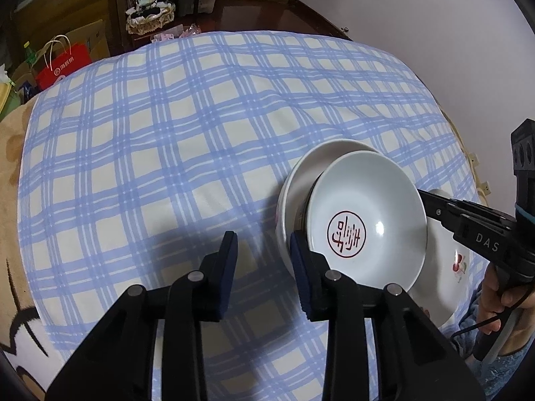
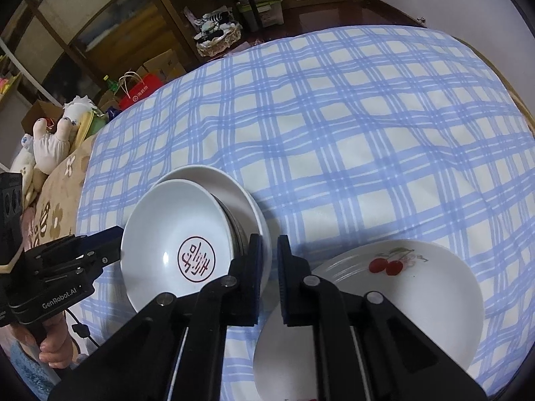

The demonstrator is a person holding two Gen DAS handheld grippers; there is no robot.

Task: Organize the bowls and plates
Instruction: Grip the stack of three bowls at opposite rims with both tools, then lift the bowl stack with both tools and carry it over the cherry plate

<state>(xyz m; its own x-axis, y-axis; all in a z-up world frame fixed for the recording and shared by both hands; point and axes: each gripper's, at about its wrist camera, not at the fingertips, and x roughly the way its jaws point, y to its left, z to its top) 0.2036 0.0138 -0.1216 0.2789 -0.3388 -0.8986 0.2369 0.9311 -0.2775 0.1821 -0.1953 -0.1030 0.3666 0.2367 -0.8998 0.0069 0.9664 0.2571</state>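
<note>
Two white bowls sit nested on the blue checked cloth (image 1: 150, 133). The upper bowl (image 1: 367, 214) (image 2: 167, 227) has a red round stamp inside and rides high in the lower bowl (image 1: 297, 180) (image 2: 234, 190). My left gripper (image 1: 264, 240) (image 2: 117, 244) straddles the stack's left rim. Its right pad lies against the bowls, while cloth shows between its left pad and the lower bowl. My right gripper (image 2: 269, 244) (image 1: 423, 197) is pinched on the lower bowl's rim on the opposite side. A white plate with red cherries (image 2: 418, 294) (image 1: 448, 267) lies just right of the bowls.
The cloth covers a round table whose far edge shows dark wood (image 1: 267, 13). Beyond it stand a lace basket (image 1: 150, 16), shelves and a red paper bag (image 1: 63, 63). Plush toys (image 2: 50, 140) lie off the table's left side. A hand (image 2: 53, 344) holds the left gripper's handle.
</note>
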